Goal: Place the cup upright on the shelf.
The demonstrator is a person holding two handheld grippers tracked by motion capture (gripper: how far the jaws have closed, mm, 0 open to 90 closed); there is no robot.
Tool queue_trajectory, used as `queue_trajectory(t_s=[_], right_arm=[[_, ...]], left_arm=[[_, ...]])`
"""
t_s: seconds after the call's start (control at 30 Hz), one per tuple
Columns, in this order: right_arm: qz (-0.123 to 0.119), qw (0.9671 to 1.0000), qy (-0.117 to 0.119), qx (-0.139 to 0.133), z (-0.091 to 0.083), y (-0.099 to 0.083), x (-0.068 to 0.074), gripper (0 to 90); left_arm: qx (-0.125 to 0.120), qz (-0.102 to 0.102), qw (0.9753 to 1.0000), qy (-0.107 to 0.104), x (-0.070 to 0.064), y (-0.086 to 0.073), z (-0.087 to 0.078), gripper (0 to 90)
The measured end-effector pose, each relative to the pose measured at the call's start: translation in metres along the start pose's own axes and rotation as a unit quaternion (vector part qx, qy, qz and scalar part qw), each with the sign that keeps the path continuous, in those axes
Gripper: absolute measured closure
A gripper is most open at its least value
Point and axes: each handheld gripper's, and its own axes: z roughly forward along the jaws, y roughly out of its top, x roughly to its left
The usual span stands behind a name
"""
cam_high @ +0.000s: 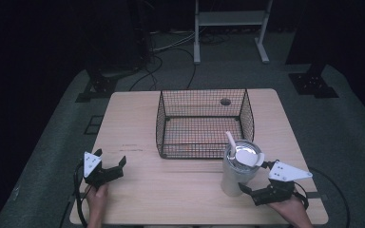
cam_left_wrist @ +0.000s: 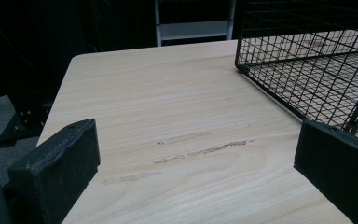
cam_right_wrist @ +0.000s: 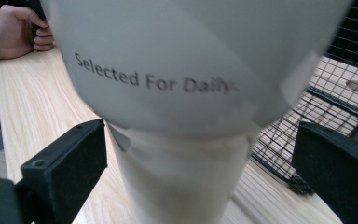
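A white tumbler (cam_high: pixel 237 171) with a shiny lid and a white straw stands upright on the table's front right. It carries the words "Selected For Daily" (cam_right_wrist: pixel 186 93). My right gripper (cam_high: pixel 255 176) is open, with its jaws wide on either side of the tumbler's narrow lower part (cam_right_wrist: pixel 196 163) and apart from it. A black wire basket (cam_high: pixel 160 123) stands empty at the middle back, just behind the tumbler. My left gripper (cam_high: pixel 110 157) rests open at the front left, with only bare wood between its jaws (cam_left_wrist: pixel 196 154).
The light wooden table (cam_high: pixel 138 118) has faint scuff marks (cam_left_wrist: pixel 200 147) ahead of the left gripper. The basket's corner (cam_left_wrist: pixel 307 70) lies to that gripper's right. A person's hand (cam_right_wrist: pixel 14 30) shows beyond the tumbler. A white frame (cam_high: pixel 228 28) and cables stand on the dark floor.
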Motion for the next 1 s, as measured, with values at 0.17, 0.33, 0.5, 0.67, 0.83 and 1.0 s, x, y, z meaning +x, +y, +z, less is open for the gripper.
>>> queue_trajectory(t_s=[0.17,0.33,0.5,0.67,0.83,1.0], right_arm=[[-0.004,1.0000,0.005,-0.003,0.006,0.002,0.002,2.8],[-0.006,0.9999,0.008,-0.007,0.011,0.004,0.004,2.8],[-0.009,0.9999,0.008,-0.009,0.018,0.005,0.006,2.8],[-0.009,0.9998,0.002,-0.017,0.022,0.006,0.007,2.8],[-0.009,0.9995,-0.006,-0.030,0.025,0.007,0.007,2.8],[-0.011,0.9991,-0.009,-0.039,0.028,0.006,0.007,2.6]], left_arm=[[0.000,0.000,1.0000,0.000,0.000,0.000,0.000,0.0],[0.000,-0.001,1.0000,-0.001,0.000,0.000,0.000,0.0],[-0.001,-0.001,1.0000,-0.001,0.000,0.000,0.000,0.0],[-0.001,-0.001,1.0000,-0.001,0.000,0.000,0.000,0.0],[-0.001,-0.001,1.0000,-0.001,0.000,0.000,0.000,0.0],[-0.001,-0.001,1.0000,-0.001,0.000,0.000,0.000,0.0]])
